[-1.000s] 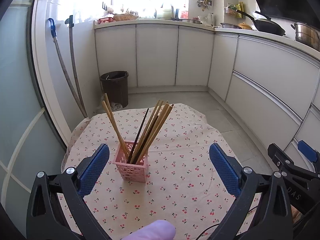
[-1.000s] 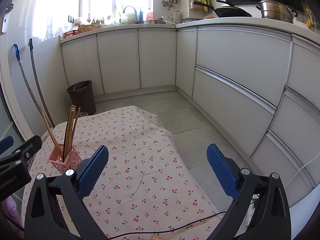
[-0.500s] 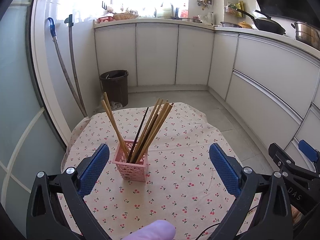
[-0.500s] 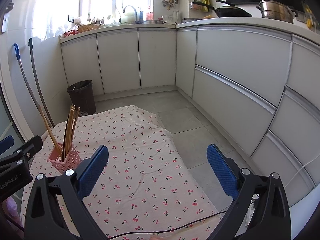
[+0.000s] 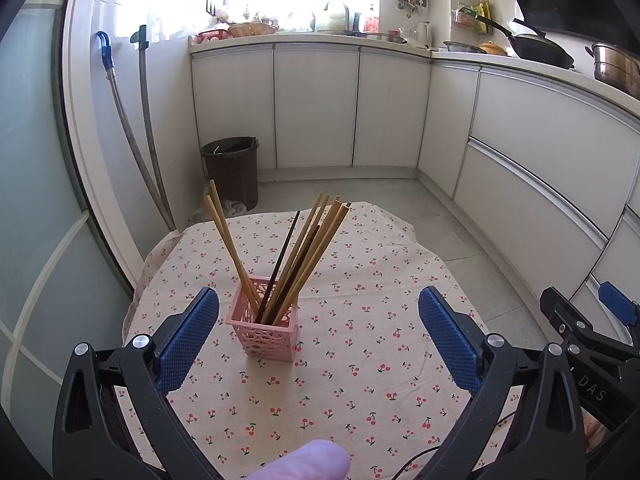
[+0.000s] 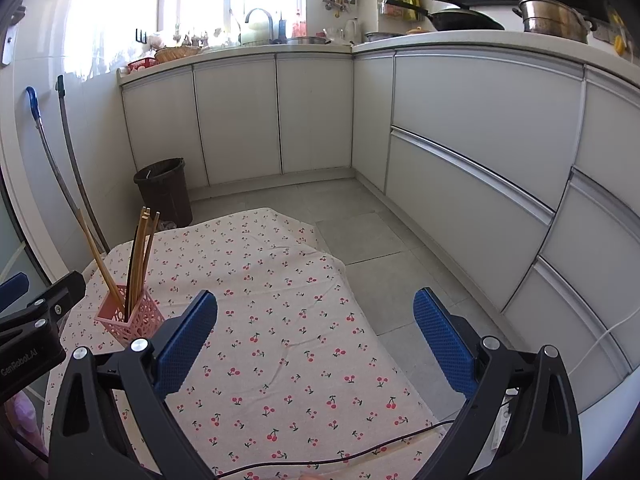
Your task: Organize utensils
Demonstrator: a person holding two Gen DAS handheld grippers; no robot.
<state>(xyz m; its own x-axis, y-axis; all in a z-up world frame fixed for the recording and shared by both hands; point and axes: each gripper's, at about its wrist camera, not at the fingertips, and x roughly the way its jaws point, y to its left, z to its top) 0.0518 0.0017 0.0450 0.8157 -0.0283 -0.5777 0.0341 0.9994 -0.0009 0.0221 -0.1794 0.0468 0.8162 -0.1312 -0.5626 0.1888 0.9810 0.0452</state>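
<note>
Left gripper [image 5: 318, 330]: I see it spread wide, holding nothing, just short of the pink basket [image 5: 263, 333].
Right gripper [image 6: 316, 334]: also wide apart and empty over bare cherry-print cloth [image 6: 280, 280].
Chopsticks [image 5: 296, 256]: all standing fanned in the basket; none lies loose.
Step, I judge: finished, or a tidy-up. I'd steady the basket before nudging sticks, lest it tip.

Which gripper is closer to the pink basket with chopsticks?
Left. The left gripper is open and faces the pink basket directly, between its fingers. The right gripper is open farther to the right, over bare tablecloth.
</note>
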